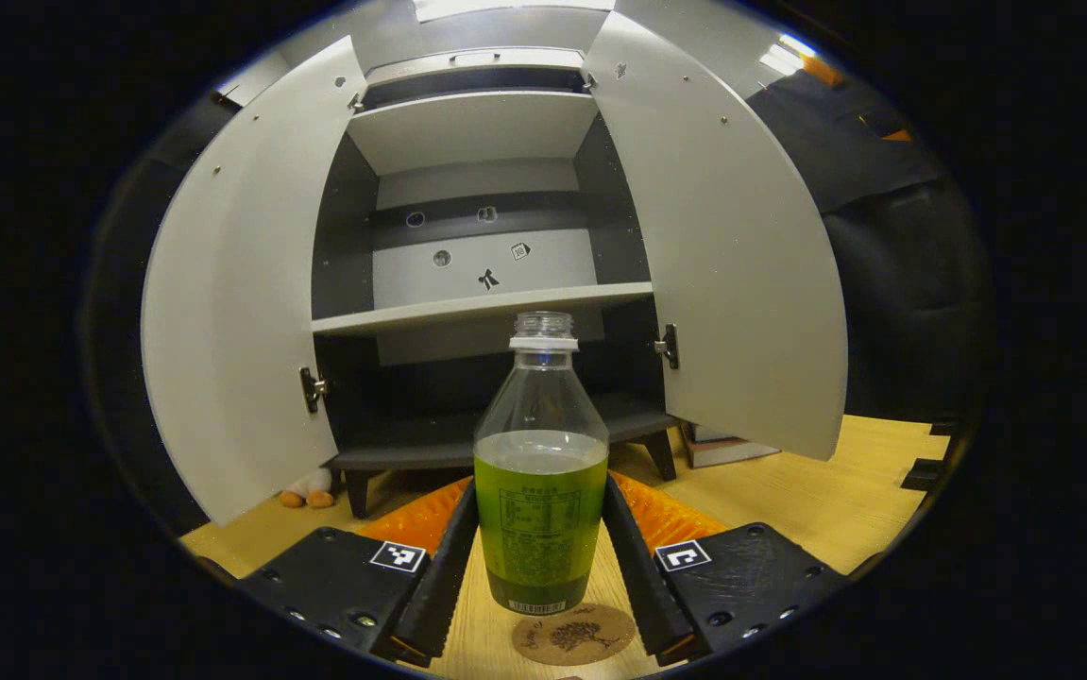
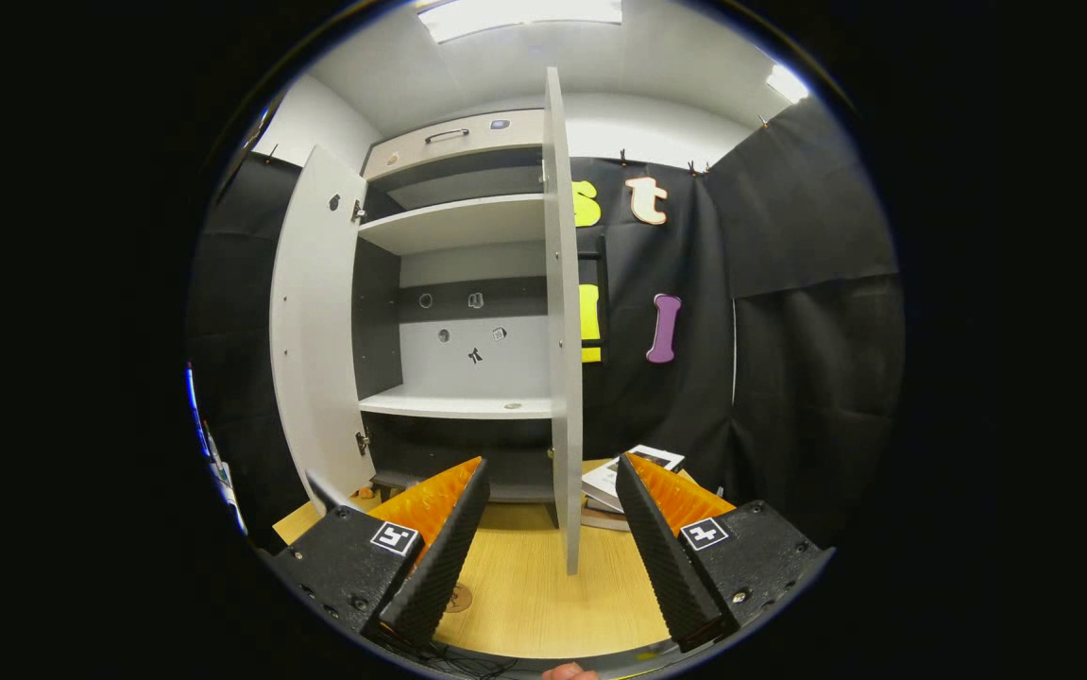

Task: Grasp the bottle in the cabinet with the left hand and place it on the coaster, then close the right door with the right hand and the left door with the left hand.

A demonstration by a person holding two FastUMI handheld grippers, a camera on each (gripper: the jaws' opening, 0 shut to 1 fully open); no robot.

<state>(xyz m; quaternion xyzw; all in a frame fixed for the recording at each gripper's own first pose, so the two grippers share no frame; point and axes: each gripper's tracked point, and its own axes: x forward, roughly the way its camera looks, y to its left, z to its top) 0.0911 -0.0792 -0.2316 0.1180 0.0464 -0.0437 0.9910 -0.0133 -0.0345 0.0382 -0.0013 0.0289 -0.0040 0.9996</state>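
Observation:
In the left gripper view a clear uncapped bottle [image 1: 541, 501], half full of green liquid, stands upright between my left gripper's [image 1: 543, 576] fingers, which press on both its sides. Its base is at the far edge of a round cork coaster [image 1: 573, 635] on the wooden table; I cannot tell if it touches. Beyond it the grey cabinet has its left door [image 1: 231, 312] and right door [image 1: 732, 264] wide open. In the right gripper view my right gripper [image 2: 548, 557] is open and holds nothing, and the right door [image 2: 562, 331] stands edge-on just beyond it. The coaster [image 2: 457, 597] peeks out beside its left finger.
The cabinet shelves [image 1: 482, 307] are bare. Books [image 2: 619, 477] lie on the table by the cabinet's right foot. A small plush toy [image 1: 309, 489] sits under the left door. The left door [image 2: 321, 331] also shows in the right gripper view. Black cloth hangs behind.

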